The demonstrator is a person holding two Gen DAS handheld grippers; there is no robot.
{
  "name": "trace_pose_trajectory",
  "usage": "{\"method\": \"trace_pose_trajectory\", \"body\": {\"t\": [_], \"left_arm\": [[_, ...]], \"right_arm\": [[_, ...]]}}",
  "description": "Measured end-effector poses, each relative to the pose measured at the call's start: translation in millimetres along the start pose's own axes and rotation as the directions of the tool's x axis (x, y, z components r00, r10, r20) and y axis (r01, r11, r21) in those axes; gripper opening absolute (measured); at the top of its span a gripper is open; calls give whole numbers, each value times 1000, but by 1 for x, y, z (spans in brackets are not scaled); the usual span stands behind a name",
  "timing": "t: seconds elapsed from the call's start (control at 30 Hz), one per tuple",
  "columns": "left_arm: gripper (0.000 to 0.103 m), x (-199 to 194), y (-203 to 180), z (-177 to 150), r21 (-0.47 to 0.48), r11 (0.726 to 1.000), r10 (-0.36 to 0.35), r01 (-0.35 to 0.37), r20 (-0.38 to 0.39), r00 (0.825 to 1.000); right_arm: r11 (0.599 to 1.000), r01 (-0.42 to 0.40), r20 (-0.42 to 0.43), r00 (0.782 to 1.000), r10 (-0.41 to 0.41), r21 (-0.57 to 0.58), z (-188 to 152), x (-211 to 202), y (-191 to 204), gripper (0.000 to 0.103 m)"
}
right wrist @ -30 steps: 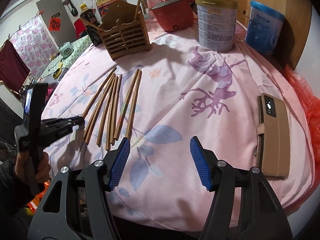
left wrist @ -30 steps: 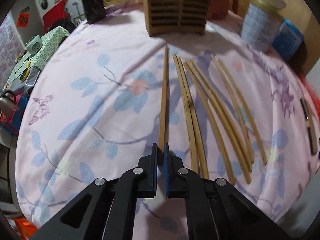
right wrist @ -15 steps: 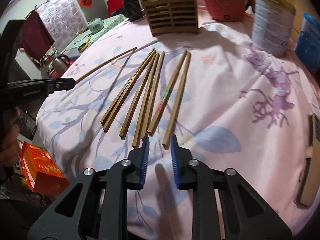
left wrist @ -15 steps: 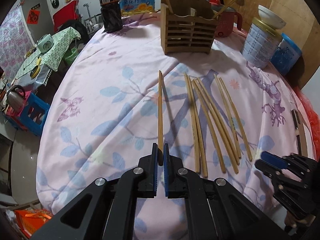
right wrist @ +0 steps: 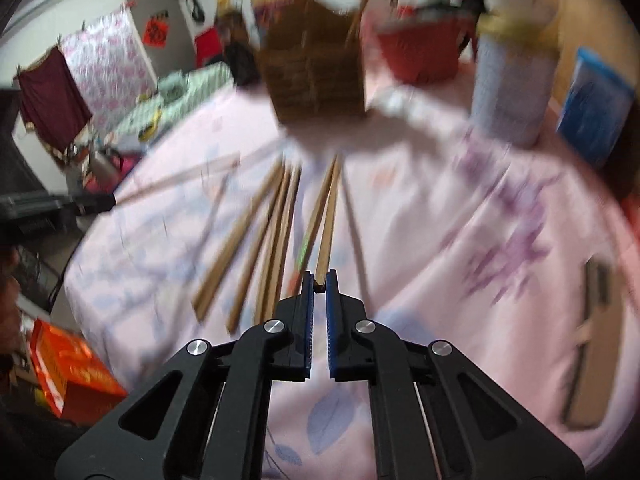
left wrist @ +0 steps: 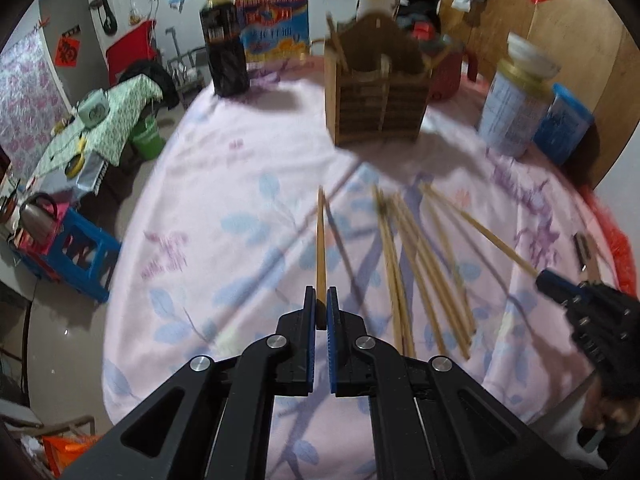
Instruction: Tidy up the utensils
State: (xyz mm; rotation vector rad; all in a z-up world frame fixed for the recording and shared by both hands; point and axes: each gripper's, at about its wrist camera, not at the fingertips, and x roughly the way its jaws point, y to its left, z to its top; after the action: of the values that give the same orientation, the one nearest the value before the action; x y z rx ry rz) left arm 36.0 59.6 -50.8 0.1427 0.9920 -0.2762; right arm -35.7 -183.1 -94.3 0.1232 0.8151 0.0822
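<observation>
My left gripper [left wrist: 319,292] is shut on the near end of a bamboo chopstick [left wrist: 320,240], which hangs above the pink floral tablecloth [left wrist: 224,200] and points at the slatted wooden utensil holder [left wrist: 376,96]. Several more chopsticks [left wrist: 420,272] lie in a fan on the cloth to its right. My right gripper [right wrist: 319,276] is shut on the end of another chopstick [right wrist: 328,216], beside the rest of the row [right wrist: 256,240]. The left wrist view shows this right gripper [left wrist: 560,288] at the far right with its stick [left wrist: 480,232] angled up off the cloth. The right wrist view is blurred.
Behind the holder stand a dark bottle [left wrist: 226,52], a large oil bottle [left wrist: 276,20] and a red pot [right wrist: 420,52]. A tin can [left wrist: 516,108] and a blue box [left wrist: 560,128] sit at the back right. A phone in a brown case [right wrist: 592,340] lies at the right edge.
My right gripper went from open to shut on the rightmost chopstick's end and raised it. My left gripper rose with its chopstick, so the table looks further away.
</observation>
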Motion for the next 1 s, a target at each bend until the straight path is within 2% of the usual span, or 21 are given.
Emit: {"method": "trace_pose_trajectory", "body": {"t": [0.1, 0.23, 0.47, 0.7, 0.83, 1.0], "left_arm": [[6, -17, 4, 18, 13, 1000, -21, 20, 51, 998], [6, -34, 6, 38, 29, 998, -60, 57, 90, 994], [6, -38, 15, 55, 51, 985, -169, 165, 65, 984], [6, -32, 22, 74, 89, 974, -213, 208, 60, 975], [6, -29, 19, 88, 92, 973, -218, 211, 70, 973], [6, -33, 13, 117, 54, 973, -228, 224, 84, 970]], "right_arm": [[1000, 17, 99, 995, -18, 15, 28, -25, -2, 6], [999, 25, 175, 984, -33, 48, 48, -44, 0, 6], [994, 60, 197, 977, -78, 96, 56, -47, 6, 6], [987, 102, 179, 976, -123, 122, 62, -40, 13, 6], [989, 93, 175, 978, -113, 116, 66, -36, 11, 6], [995, 58, 228, 971, -75, 80, 99, -41, -4, 6]]}}
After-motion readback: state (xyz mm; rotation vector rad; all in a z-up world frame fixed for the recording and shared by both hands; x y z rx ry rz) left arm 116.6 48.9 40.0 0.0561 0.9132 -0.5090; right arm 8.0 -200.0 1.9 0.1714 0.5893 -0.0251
